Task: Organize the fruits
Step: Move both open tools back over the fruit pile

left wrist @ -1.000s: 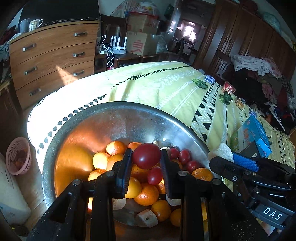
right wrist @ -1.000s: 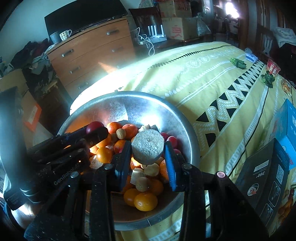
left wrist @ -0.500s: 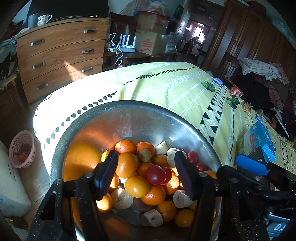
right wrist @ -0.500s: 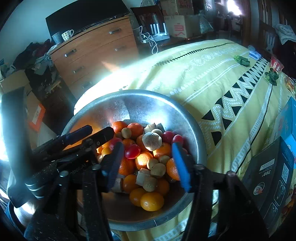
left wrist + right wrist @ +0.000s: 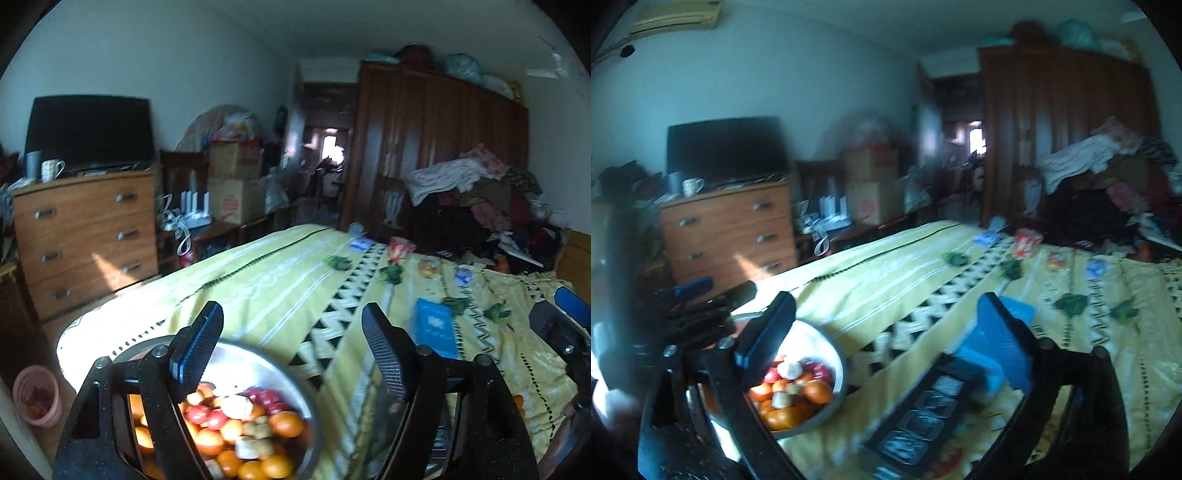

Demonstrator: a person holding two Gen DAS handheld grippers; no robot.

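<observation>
A metal bowl (image 5: 255,363) full of oranges, red tomatoes and pale chunks sits on the yellow bedspread at the lower left of the left wrist view; it also shows in the right wrist view (image 5: 837,363). My left gripper (image 5: 291,345) is open and empty, raised above and behind the bowl. My right gripper (image 5: 886,328) is open and empty, lifted off the bowl to its right. The left gripper also shows at the left of the right wrist view (image 5: 701,295). Both views are blurred.
A blue box (image 5: 434,330) and a black box (image 5: 923,417) lie on the bed by the bowl. Small green items (image 5: 338,263) and packets are scattered over the bedspread (image 5: 280,280). A wooden dresser (image 5: 85,243) stands left, a pink basket (image 5: 37,395) on the floor, a wardrobe (image 5: 436,147) behind.
Both grippers let go of their pieces into the bowl, opened wide, then lifted and tilted up away from it; the views now show the room and the bed.
</observation>
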